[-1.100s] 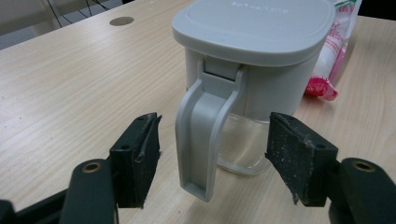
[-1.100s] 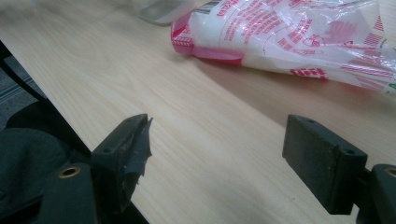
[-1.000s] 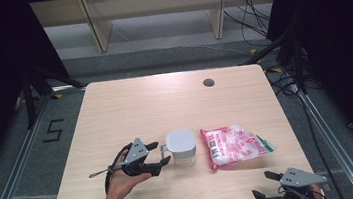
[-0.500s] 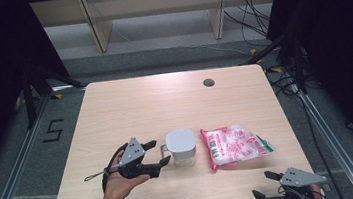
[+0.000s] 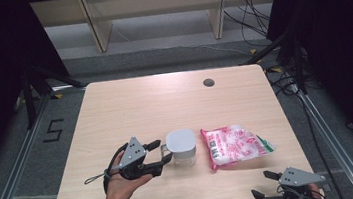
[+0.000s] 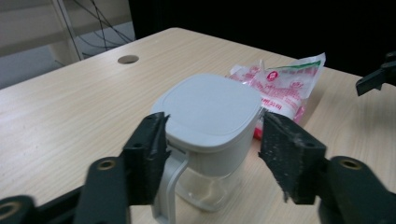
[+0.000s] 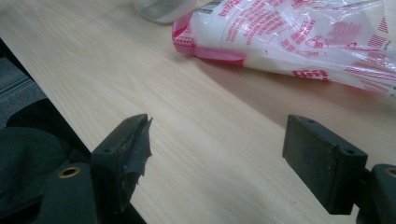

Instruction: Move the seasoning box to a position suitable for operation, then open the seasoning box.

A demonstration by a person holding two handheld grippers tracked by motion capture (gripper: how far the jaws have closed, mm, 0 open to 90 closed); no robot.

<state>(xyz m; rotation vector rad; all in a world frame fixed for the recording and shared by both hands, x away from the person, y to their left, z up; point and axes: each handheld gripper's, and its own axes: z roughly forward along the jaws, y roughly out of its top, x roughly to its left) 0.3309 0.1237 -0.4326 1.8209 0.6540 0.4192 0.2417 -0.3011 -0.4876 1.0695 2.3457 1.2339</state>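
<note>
The left gripper (image 5: 158,154) has just been closing its jaws, and they now bracket the white lid (image 6: 210,109) of the clear container (image 5: 180,148), the left pad touching the lid's rim and the right pad (image 6: 289,154) right at it, though whether they truly press is hard to tell. The container stands on the table (image 5: 140,103) toward the near edge, about midway along it, its handle turned toward the gripper. Just beside it lies a red-and-white plastic packet (image 5: 235,144), nearer the right edge. The right gripper (image 5: 265,185) waits at the near right corner, jaws wide and holding nothing, partly cut off by the bottom of the high view. The packet's print is too blurred to read. The table is pale wood with a round cable hole (image 5: 208,82) near the far edge; beyond it stand light shelving and loose cables on a grey floor, with dark curtains on both sides.
</note>
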